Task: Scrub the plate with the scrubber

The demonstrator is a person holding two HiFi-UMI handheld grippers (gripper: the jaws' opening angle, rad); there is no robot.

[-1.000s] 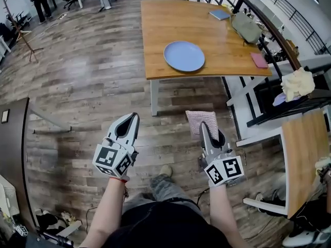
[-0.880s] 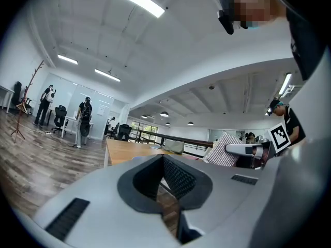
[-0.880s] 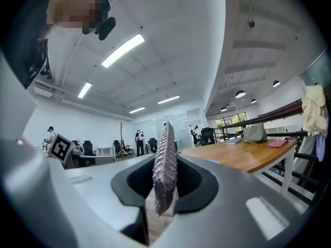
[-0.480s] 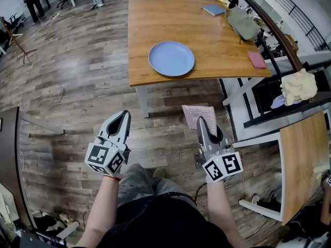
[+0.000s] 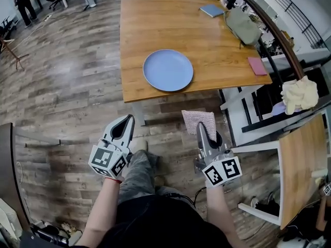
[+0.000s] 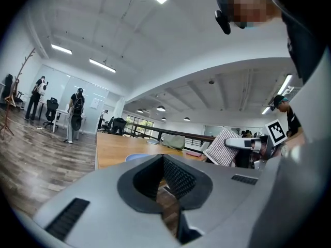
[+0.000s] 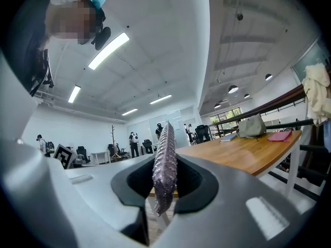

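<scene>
Right gripper (image 5: 201, 130) is clamping the scrubber (image 5: 198, 119), its jaws closed down to the pad's thickness. The pad is standing edge-on between them in the right gripper view and sticking out past the tips. Scrubber is a flat rectangular pad, pinkish-grey, with a coarse knitted or woven texture (ribbed rows showing on the face).

Left gripper (image 5: 127, 124) is carrying nothing: its tips are meeting, leaving only the teardrop hollow behind them, and floor is showing through that hollow. Both grippers have grey plastic bodies with dark ridged pads inside, and each has a black-and-white marker cube at the rear.

Both are hovering over the floor (image 5: 67, 76) (grey-brown wood planks), side by side in front of the person's legs, short of the worktop's near edge.

Plate (image 5: 167, 70) is sitting flat on the worktop (image 5: 155, 19) near that edge. It is round, pale blue and smooth, with a shallow rim and nothing on it. It is well apart from both grippers, and the scrubber is not touching it.

Worktop is a rectangular slab with an orange-brown wood grain. A blue book (image 5: 212, 10), a soft grey-green bag (image 5: 243, 26) and a flat pink item (image 5: 257, 65) are lying along its far and right sides.
</scene>
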